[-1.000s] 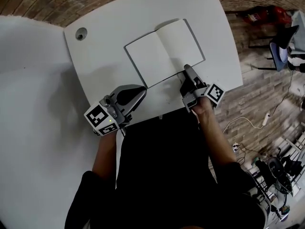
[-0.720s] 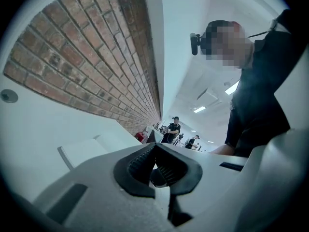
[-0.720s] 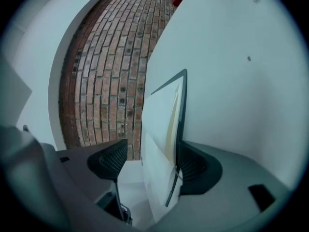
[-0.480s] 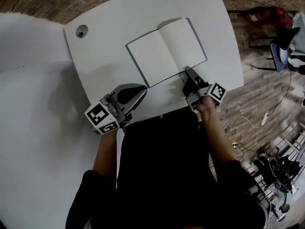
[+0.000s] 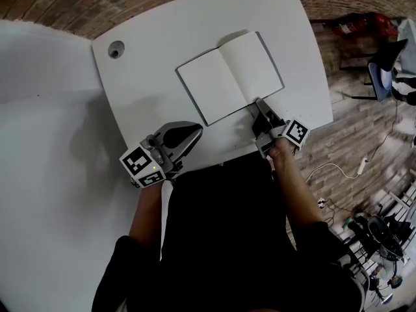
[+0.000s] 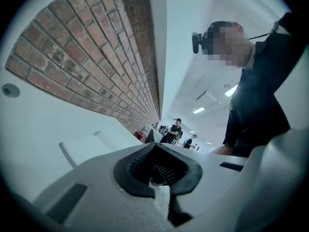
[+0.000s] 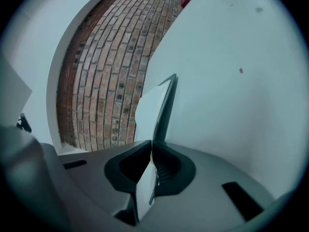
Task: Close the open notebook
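An open notebook (image 5: 231, 77) with blank white pages and a dark cover lies on the white table (image 5: 162, 44). My right gripper (image 5: 259, 101) is at the near edge of its right half. Its jaws are closing and pinch that edge. In the right gripper view the white page and dark cover (image 7: 153, 108) run up from between the pads of my right gripper (image 7: 150, 143). My left gripper (image 5: 197, 130) rests near the table's front edge, left of the notebook, shut and holding nothing. In the left gripper view the notebook (image 6: 84, 146) lies beyond my left gripper (image 6: 157, 146).
A round cable hole (image 5: 116, 47) sits in the table's far left corner. The table's right edge drops to a brick floor with a red object (image 5: 357, 21), a chair (image 5: 390, 64) and cables. A brick wall (image 6: 96, 57) runs behind the table. Other people stand far off.
The right gripper's jaws have gone from wide open to shut on the notebook's near right edge. The left gripper has stayed where it was.
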Demonstrator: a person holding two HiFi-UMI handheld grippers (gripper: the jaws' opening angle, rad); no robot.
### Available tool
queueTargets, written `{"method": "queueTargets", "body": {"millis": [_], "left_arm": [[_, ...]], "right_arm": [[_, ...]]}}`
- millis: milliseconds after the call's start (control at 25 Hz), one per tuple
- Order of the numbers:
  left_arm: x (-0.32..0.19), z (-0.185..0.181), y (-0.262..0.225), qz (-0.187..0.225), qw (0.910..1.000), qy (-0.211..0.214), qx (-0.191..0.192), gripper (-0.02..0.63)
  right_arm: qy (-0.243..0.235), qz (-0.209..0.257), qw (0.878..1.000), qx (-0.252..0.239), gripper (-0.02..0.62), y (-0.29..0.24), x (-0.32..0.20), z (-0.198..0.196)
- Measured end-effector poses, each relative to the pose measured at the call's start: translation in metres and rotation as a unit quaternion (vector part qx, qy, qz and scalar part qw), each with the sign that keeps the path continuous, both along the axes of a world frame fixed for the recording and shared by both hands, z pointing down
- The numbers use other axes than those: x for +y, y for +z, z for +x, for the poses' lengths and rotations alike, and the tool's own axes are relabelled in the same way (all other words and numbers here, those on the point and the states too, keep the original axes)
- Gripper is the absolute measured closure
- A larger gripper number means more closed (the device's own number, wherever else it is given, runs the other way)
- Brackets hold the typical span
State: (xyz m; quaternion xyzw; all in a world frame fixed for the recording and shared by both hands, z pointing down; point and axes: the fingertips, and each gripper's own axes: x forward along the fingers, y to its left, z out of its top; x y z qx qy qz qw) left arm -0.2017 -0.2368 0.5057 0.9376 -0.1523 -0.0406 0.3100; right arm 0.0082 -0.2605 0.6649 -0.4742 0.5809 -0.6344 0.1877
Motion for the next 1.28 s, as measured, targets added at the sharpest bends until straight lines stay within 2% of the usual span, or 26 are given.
{"method": "queueTargets", "body": {"millis": [120,320,440,520,760,920,1000,1160,1280], "left_arm": [[0.0,-0.001,0.0,-0.004,1.0,0.0,0.007,0.591],[-0.001,0.0,-0.001,-0.002,0.9999,0.003,0.012,0.591],[0.001,0.001,0.0,-0.002,0.9999,0.007,0.013,0.591],[0.002,0.001,0.0,-0.001,0.9999,0.009,0.013,0.591],[0.004,0.002,-0.001,0.001,0.9998,0.012,0.013,0.591],[0.004,0.001,-0.003,0.003,0.9999,0.012,0.011,0.591],[0.004,0.002,-0.003,0.003,0.9999,0.012,0.011,0.591],[0.004,0.001,-0.003,0.0,0.9999,0.011,0.013,0.591],[0.003,0.001,-0.002,-0.002,0.9998,0.01,0.014,0.591]], "right_arm": [[-0.023,0.038,0.999,0.031,0.577,-0.009,-0.003,-0.003],[-0.073,0.097,0.989,0.084,0.578,-0.026,-0.013,-0.013],[-0.076,0.081,0.99,0.093,0.578,-0.026,-0.011,-0.017],[-0.087,0.072,0.986,0.119,0.578,-0.023,-0.007,-0.019],[-0.142,0.11,0.961,0.209,0.578,-0.03,-0.006,-0.024],[-0.181,0.138,0.936,0.269,0.578,-0.036,-0.004,-0.03],[-0.204,0.154,0.917,0.305,0.578,-0.04,-0.003,-0.033],[-0.263,0.184,0.867,0.382,0.578,-0.04,0.0,-0.041],[-0.305,0.204,0.824,0.432,0.578,-0.04,0.004,-0.046]]}}
